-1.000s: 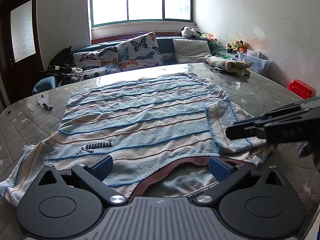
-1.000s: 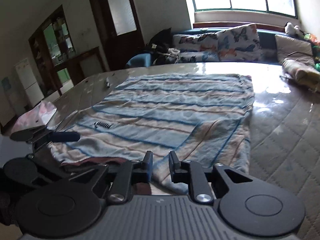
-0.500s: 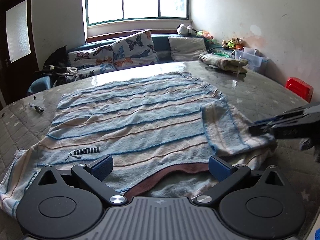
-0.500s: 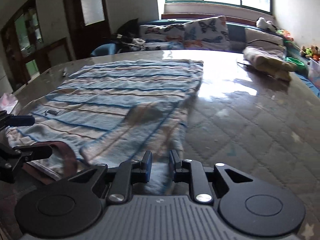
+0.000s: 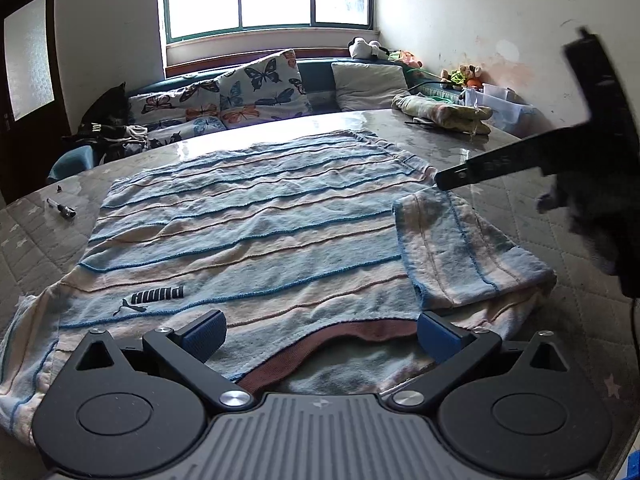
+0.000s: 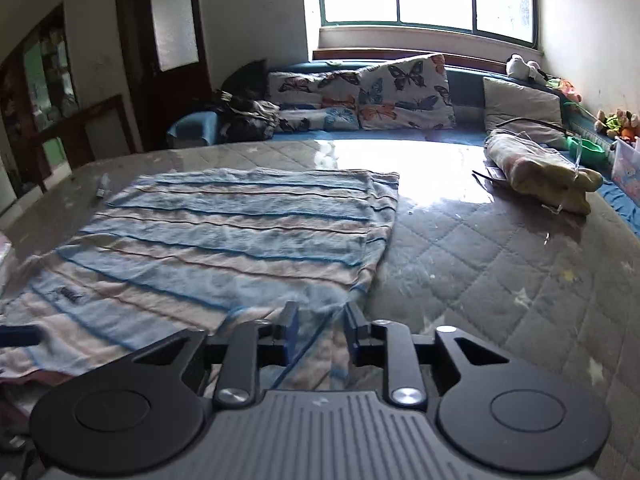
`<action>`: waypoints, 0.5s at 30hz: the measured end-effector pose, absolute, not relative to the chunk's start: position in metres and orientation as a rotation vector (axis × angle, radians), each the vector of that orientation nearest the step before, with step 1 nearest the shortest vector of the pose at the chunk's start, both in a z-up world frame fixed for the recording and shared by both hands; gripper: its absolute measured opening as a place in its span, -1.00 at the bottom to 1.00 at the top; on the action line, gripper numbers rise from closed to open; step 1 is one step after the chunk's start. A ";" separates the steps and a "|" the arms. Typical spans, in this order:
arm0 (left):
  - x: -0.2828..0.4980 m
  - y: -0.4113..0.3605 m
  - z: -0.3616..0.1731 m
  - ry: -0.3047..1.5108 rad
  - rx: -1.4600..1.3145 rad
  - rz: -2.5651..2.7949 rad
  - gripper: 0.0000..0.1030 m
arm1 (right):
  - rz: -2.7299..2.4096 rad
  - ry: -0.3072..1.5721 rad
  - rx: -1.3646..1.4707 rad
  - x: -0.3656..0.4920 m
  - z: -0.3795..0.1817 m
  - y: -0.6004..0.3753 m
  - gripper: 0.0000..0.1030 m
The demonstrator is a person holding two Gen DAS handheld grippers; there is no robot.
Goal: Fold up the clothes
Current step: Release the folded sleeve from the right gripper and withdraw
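Note:
A striped blue, pink and white T-shirt [image 5: 260, 232] [image 6: 224, 240] lies flat on the quilted table [image 6: 500, 280], collar toward me. Its right sleeve [image 5: 460, 256] is folded in over the body. My left gripper [image 5: 320, 332] hovers wide open over the collar, with nothing between its pads. My right gripper [image 6: 320, 330] is low over the shirt's right edge. Its jaws are opening; blurred fabric shows through the gap, and the pads do not press on it. In the left wrist view one of its fingers [image 5: 500, 162] reaches in from the right, past the sleeve.
A rolled cloth bundle [image 5: 444, 114] [image 6: 540, 176] lies at the table's far right. A small dark tool [image 5: 62, 210] sits far left. Beyond the table are a sofa with butterfly cushions [image 5: 256, 84] and a clear box [image 5: 504, 104].
My right gripper has left the folded sleeve and swung out to the right along the shirt's edge, and its jaws have widened. The sleeve stays folded. The left gripper has hardly moved.

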State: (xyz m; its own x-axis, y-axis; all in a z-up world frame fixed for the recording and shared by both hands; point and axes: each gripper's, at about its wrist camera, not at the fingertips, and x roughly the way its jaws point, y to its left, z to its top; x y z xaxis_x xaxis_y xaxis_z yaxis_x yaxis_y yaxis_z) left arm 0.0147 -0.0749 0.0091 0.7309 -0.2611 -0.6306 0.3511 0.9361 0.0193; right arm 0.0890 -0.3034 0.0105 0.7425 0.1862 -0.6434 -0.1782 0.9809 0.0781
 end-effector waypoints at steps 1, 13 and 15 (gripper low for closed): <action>0.017 -0.076 0.008 0.674 0.139 -0.339 1.00 | 0.191 0.719 0.014 0.096 0.006 -0.303 -0.50; 0.023 -0.074 0.002 0.700 0.141 -0.341 1.00 | 0.133 0.679 0.019 0.095 0.001 -0.315 -0.87; 0.023 -0.074 0.002 0.701 0.143 -0.340 1.00 | 0.133 0.691 0.041 0.097 -0.001 -0.321 -0.87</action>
State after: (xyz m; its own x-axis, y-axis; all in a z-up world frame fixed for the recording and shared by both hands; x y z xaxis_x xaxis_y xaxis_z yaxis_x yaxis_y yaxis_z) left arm 0.0227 -0.0740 0.0018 0.7123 -0.2578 -0.6529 0.3532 0.9354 0.0159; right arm 0.0967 -0.3213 -0.0011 0.7625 0.1362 -0.6325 -0.1090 0.9907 0.0820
